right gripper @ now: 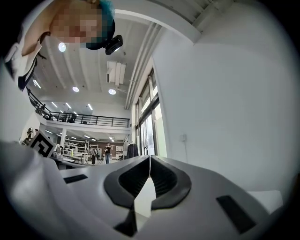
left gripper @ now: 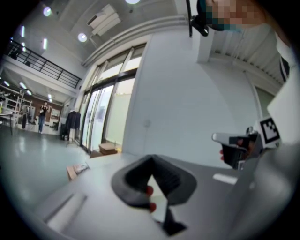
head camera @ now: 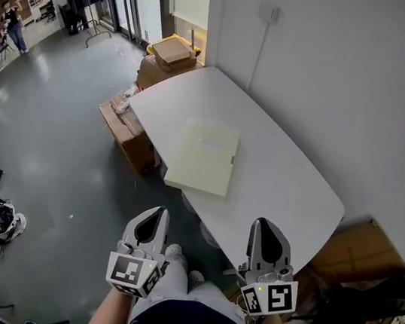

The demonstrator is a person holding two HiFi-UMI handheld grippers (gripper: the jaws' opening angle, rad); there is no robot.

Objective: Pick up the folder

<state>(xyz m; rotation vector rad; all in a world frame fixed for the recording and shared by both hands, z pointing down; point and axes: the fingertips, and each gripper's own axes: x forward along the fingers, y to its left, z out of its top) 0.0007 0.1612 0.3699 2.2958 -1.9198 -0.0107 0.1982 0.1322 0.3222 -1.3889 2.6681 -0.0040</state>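
A pale cream folder (head camera: 205,155) lies flat on the white table (head camera: 282,185), at its near left edge, with one corner just past the edge. My left gripper (head camera: 151,219) hangs shut in front of the table, below and left of the folder. My right gripper (head camera: 265,236) is shut too, over the table's near edge, right of the folder. Neither touches the folder. In the left gripper view the jaws (left gripper: 151,158) meet tip to tip, with the right gripper (left gripper: 236,149) off to the side. The right gripper view shows closed jaws (right gripper: 149,159) with nothing held.
Cardboard boxes (head camera: 128,129) sit on the floor against the table's left side, more boxes (head camera: 169,57) at its far end. A brown box (head camera: 359,255) stands at the right. A white wall (head camera: 352,82) runs behind the table. A bag (head camera: 1,223) lies on the floor at the left.
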